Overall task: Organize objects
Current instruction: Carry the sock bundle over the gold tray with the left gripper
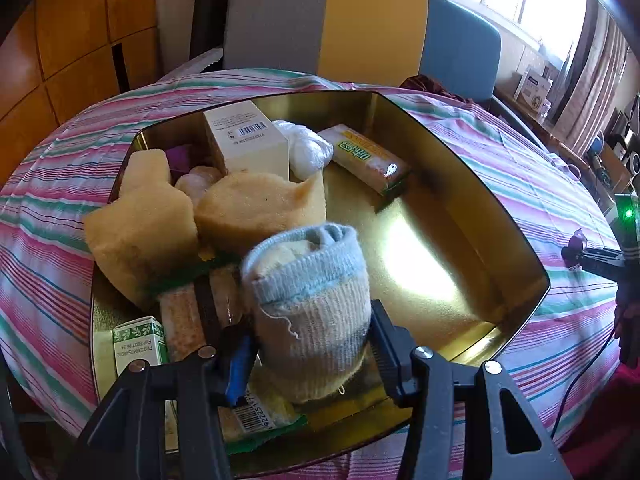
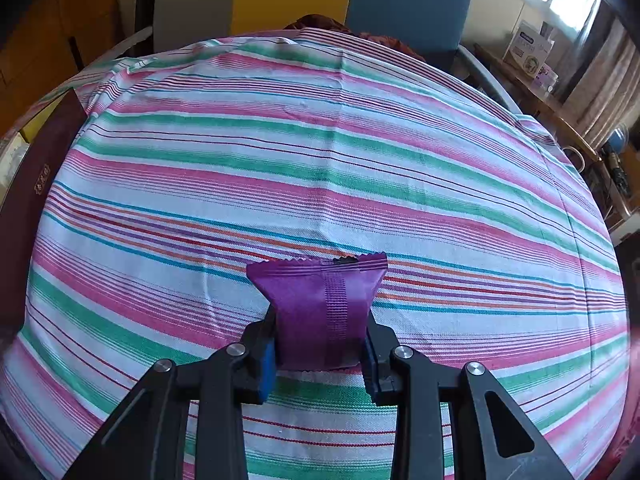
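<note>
In the left wrist view, my left gripper [image 1: 310, 344] is shut on a rolled grey and cream sock [image 1: 308, 292], held upright just above the near part of a gold tin [image 1: 440, 184]. The tin holds yellow sponges [image 1: 260, 204], a white box [image 1: 248, 136], a white plastic bag [image 1: 308, 148], a wrapped snack bar [image 1: 368, 156] and other packets. In the right wrist view, my right gripper [image 2: 320, 344] is shut on a purple sachet [image 2: 320, 304], low over the striped cloth [image 2: 320, 140]. Whether the sachet touches the cloth I cannot tell.
The tin's right half shows bare gold floor. A dark red lid [image 2: 28, 208] lies at the cloth's left edge. A grey, yellow and blue chair back [image 1: 360, 28] stands behind the table. Shelves with boxes [image 2: 528, 48] line the right wall.
</note>
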A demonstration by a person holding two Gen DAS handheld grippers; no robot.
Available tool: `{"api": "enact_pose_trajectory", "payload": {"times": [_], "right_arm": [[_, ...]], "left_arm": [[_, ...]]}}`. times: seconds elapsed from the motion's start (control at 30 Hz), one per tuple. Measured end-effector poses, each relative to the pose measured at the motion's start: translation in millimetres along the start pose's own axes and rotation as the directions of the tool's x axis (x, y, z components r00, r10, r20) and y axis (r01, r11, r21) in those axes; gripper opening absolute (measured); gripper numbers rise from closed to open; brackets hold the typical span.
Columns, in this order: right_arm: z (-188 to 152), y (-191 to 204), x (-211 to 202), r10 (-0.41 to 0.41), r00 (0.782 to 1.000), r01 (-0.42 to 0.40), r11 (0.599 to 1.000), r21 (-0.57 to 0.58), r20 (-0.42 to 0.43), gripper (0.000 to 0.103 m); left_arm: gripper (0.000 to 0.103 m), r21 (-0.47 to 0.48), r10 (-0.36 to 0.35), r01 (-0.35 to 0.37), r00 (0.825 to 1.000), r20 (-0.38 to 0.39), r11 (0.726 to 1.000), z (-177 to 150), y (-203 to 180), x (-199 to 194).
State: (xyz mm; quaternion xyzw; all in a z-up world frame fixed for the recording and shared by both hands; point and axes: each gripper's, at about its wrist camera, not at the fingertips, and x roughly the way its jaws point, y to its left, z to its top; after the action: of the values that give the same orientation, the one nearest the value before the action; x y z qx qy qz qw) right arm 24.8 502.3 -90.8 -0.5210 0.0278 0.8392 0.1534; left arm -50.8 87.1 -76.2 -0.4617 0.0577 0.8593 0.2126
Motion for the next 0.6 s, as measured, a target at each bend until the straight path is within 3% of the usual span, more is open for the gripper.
{"api": "enact_pose_trajectory", "payload": {"times": [0.6], "right_arm": [[-0.5,-2.0,-1.8,-0.008,1.000,0.007,1.000,0.027,0.017,0.034]], "left_arm": [[0.052,0.025,0.056,-0.057,0.998,0.024,0.998,0.1,-3.3,-13.7]]}}
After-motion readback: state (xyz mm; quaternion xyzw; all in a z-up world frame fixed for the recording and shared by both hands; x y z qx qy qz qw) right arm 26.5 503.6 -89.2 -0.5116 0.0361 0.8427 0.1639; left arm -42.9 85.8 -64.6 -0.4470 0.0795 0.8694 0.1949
